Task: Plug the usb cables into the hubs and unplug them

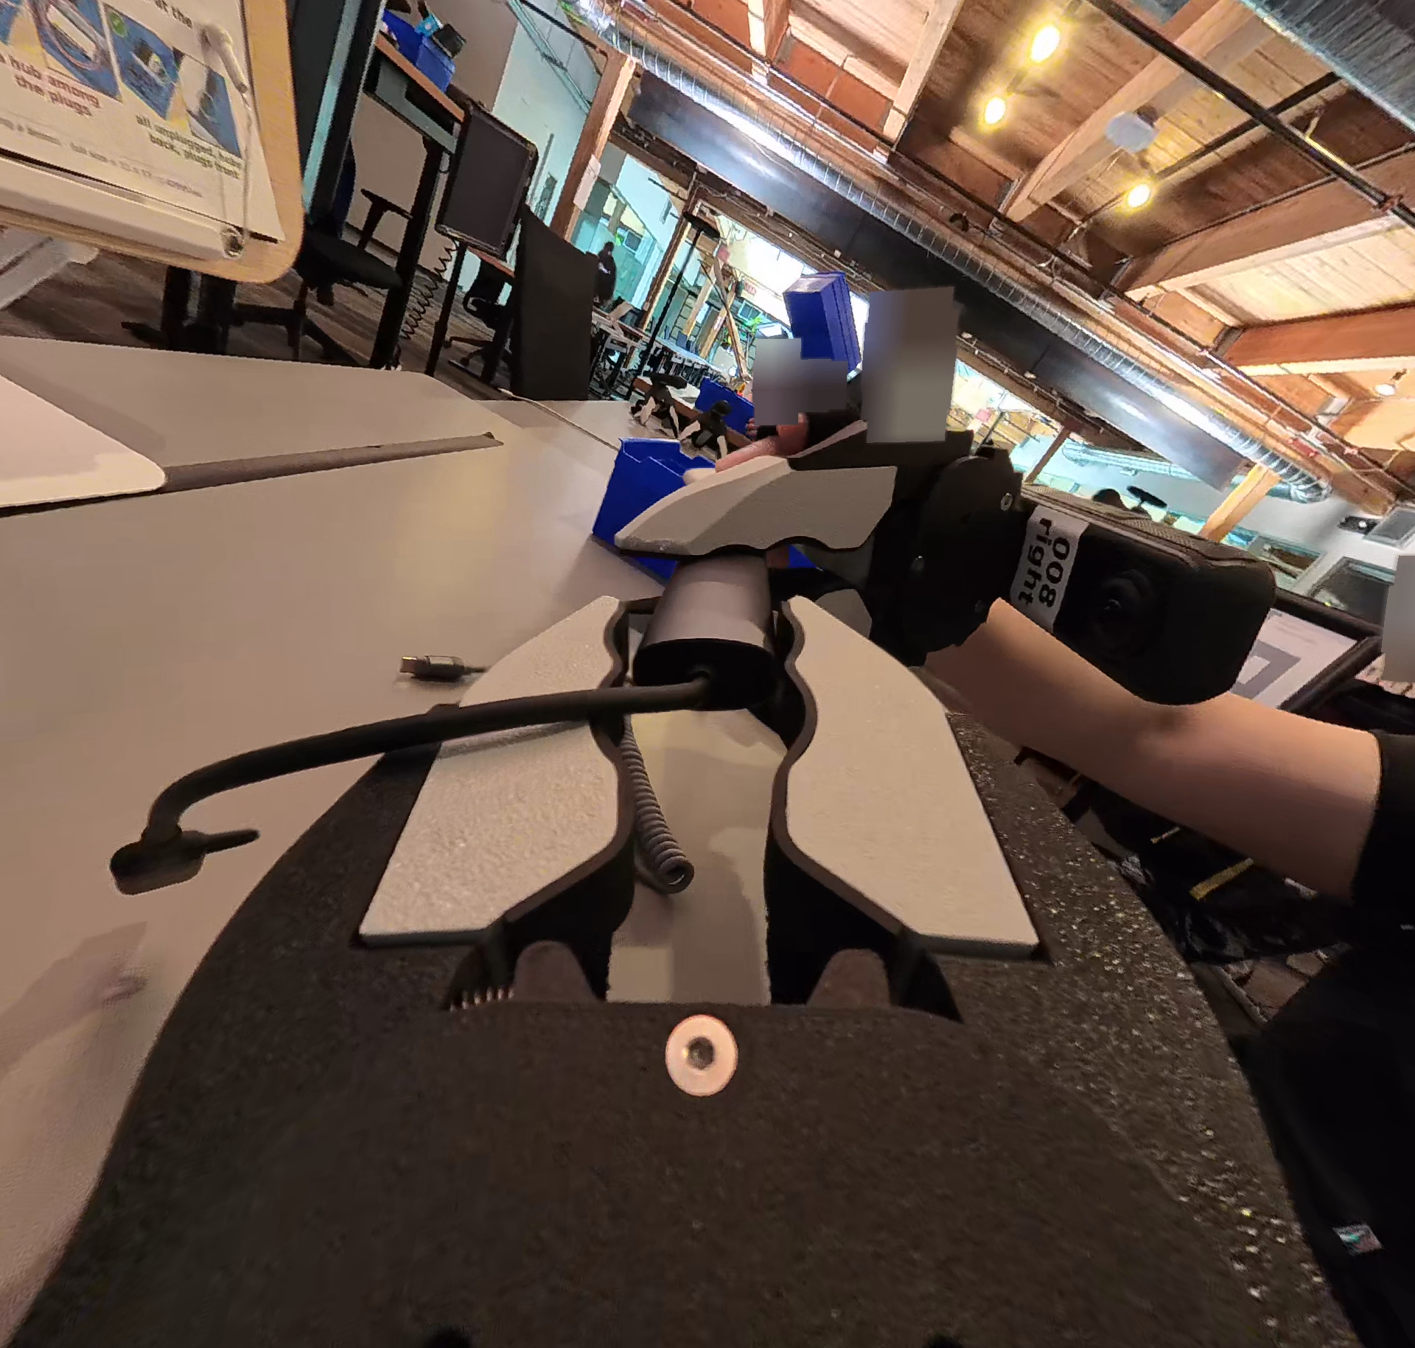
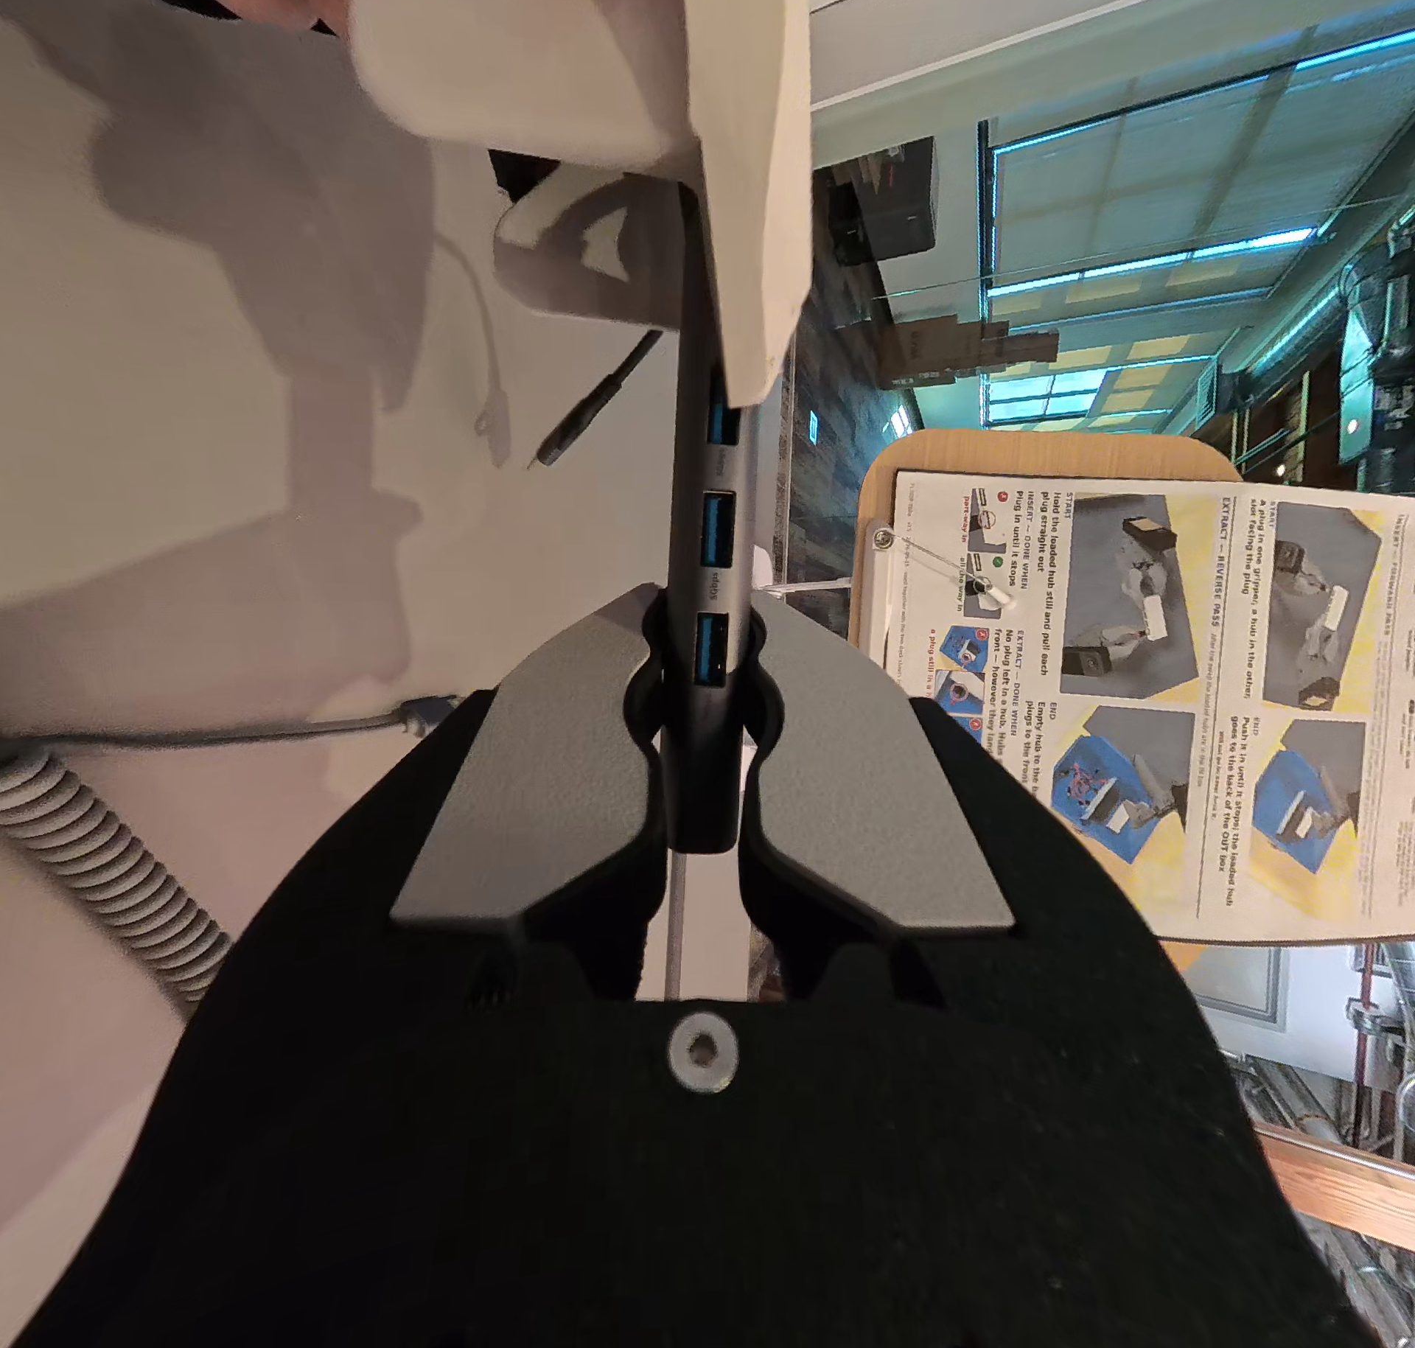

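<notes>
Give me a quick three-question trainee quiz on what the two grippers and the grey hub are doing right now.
1. True or false: the left gripper and the right gripper are both shut on the slim grey metal USB hub.
2. Multiple choice: the blue ports showing along the hub's edge in the right wrist view hold A) three plugs, B) one plug, C) no plugs.
3. Fill in: the loose silver-tipped plug lies on the pale ____.

Key: 1 true; 2 C; 3 table.

a blue bin [image 1: 643, 486] sits on the grey table [image 1: 268, 545], an instruction sheet [image 2: 1194, 706] stands nearby.
</notes>
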Tool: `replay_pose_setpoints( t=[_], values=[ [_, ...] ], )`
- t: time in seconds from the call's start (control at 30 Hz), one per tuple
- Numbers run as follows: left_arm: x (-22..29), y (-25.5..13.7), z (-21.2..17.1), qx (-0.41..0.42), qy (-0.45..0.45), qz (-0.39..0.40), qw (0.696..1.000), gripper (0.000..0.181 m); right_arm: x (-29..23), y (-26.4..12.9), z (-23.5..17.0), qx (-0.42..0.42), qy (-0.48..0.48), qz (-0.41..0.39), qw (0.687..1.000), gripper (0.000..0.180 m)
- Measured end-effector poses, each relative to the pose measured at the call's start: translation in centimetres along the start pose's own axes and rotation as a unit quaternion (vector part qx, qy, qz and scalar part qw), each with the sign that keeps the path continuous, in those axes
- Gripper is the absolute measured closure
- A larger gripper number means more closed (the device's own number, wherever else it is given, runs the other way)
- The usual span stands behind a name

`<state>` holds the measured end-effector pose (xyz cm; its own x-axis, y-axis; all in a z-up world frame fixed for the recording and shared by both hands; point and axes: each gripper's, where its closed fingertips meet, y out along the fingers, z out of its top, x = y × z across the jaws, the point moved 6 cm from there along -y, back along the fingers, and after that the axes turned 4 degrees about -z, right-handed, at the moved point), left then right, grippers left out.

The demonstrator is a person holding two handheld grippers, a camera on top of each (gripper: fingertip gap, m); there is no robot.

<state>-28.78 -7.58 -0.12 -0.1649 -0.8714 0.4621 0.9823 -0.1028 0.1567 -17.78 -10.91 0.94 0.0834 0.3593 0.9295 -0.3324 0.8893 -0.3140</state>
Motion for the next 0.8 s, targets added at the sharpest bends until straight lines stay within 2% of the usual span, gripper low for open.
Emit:
replay_pose_setpoints(
  t=[0.43, 0.53, 0.8],
  values=[
    [0.4, 0.1, 0.4, 0.014, 0.013, 0.005, 1.000, 0.148, 0.4, 0.2, -0.2, 0.005, 0.024, 0.002, 1.000, 0.164],
    [0.1, 0.1, 0.5, 0.022, 0.011, 0.021, 0.999, 0.148, 0.5, 0.4, -0.5, 0.003, 0.068, -0.004, 0.998, 0.152],
    [-1.3, -2.1, 1.4, 0.069, 0.017, 0.086, 0.994, 0.148, 0.2, -0.1, -2.6, -0.004, 0.214, -0.044, 0.976, 0.138]
  ],
)
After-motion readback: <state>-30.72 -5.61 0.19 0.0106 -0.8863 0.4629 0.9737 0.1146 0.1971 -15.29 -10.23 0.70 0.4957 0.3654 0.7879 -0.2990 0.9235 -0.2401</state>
